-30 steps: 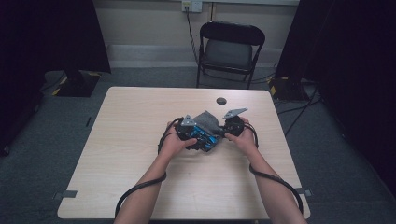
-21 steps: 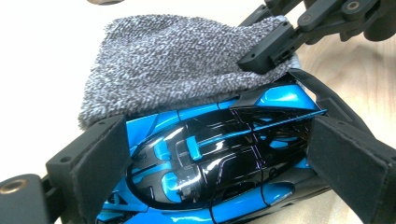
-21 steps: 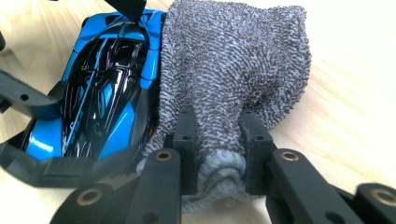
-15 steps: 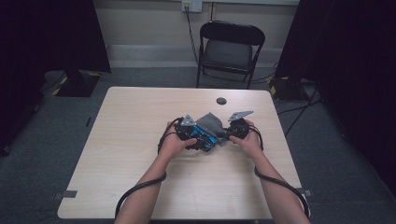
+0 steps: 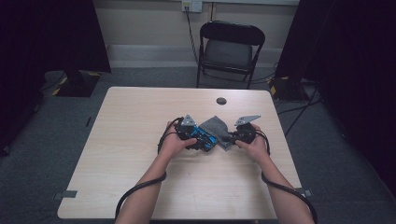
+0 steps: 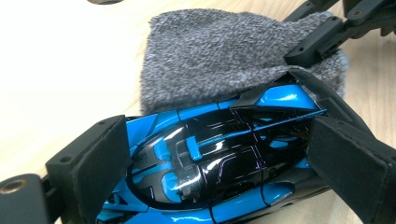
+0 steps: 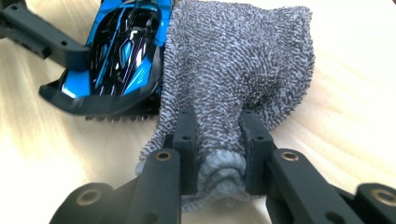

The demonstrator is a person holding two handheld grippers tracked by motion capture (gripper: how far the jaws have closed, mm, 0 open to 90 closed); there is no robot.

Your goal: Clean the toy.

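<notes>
The blue toy race car point(image 6: 210, 158) sat clamped between the left tongs point(image 6: 224, 168) on the tabletop point(image 5: 140, 121), while the right tongs point(image 7: 217, 140) pinched the grey cloth point(image 7: 233, 65) beside it.

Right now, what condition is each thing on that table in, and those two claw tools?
Toy car: blue and black, upright on the table, clamped at its sides.
Grey cloth: rumpled, lying against the car, one end bunched up.
Left gripper: shut on the toy car.
Right gripper: shut on the cloth's bunched end.
Table: light wood.
Folding chair: unfolded, nobody on it.
</notes>
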